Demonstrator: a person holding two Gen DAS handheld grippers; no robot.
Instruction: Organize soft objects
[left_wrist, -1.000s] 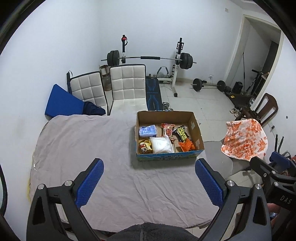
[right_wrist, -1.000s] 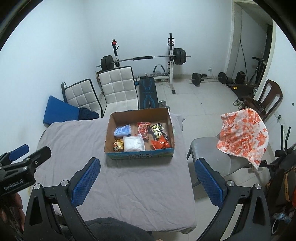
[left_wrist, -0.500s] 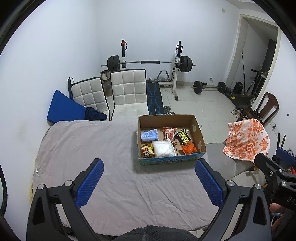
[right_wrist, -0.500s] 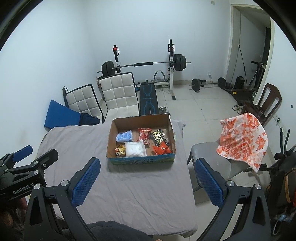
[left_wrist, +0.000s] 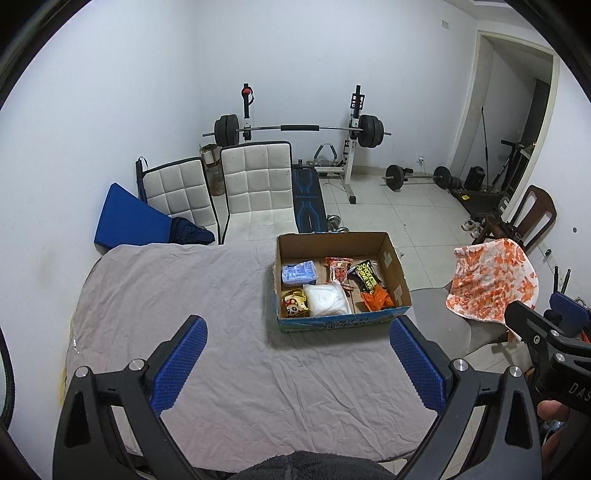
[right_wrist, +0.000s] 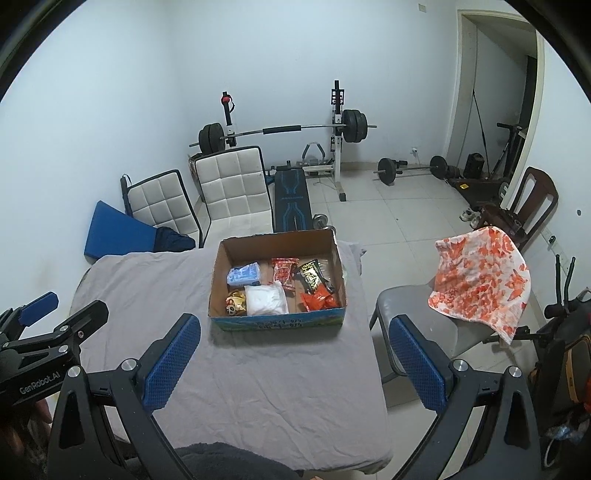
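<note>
An open cardboard box (left_wrist: 402, 280) (right_wrist: 218, 280) sits on the grey-sheeted table (left_wrist: 166, 306) (right_wrist: 147, 288). In it lie a blue pack (left_wrist: 298, 272) (right_wrist: 243, 275), a white soft pouch (left_wrist: 327, 299) (right_wrist: 266, 300), a yellow snack bag (left_wrist: 294, 302) (right_wrist: 235, 302), a red packet (left_wrist: 337, 267) (right_wrist: 283, 271), a black bag (left_wrist: 364, 278) (right_wrist: 310, 275) and an orange bag (left_wrist: 376, 299) (right_wrist: 319, 301). My left gripper (left_wrist: 295, 363) is open and empty, well short of the box. My right gripper (right_wrist: 293, 360) is open and empty, also short of it.
A grey chair (right_wrist: 410, 321) with an orange-white cloth (right_wrist: 480, 284) (left_wrist: 491, 280) stands right of the table. Two white chairs (left_wrist: 255, 184), a blue pad (left_wrist: 129, 221), a weight bench with barbell (left_wrist: 306, 129) and a wooden chair (left_wrist: 532, 210) stand behind.
Both grippers have drawn back and risen a little, so the box and table look smaller and farther. Both stay open and empty.
</note>
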